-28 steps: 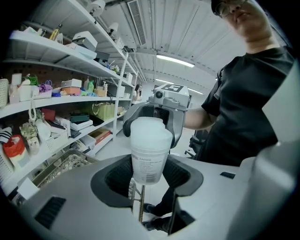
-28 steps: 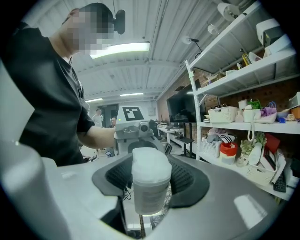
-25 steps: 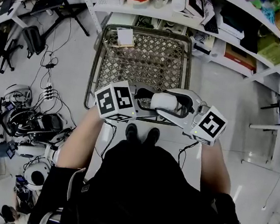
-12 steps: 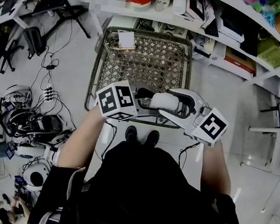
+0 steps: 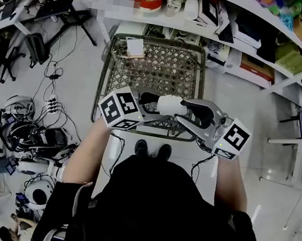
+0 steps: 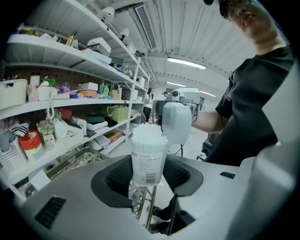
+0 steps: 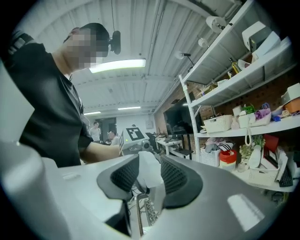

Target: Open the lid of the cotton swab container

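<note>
Left claw (image 6: 149, 174) pinches the swab container (image 6: 149, 157) over the wire cart's (image 5: 104, 76) near edge. Right claw (image 7: 149, 177) is closing on its opened lid (image 6: 177, 123). Stocked shelves (image 5: 253, 36) line the room.

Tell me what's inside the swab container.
White swab heads fill the container to its rim. Their stems are hidden behind the label and the left gripper.

Free room lies over the wire cart (image 5: 159, 68); crowded shelves (image 5: 248, 33) block beyond.
</note>
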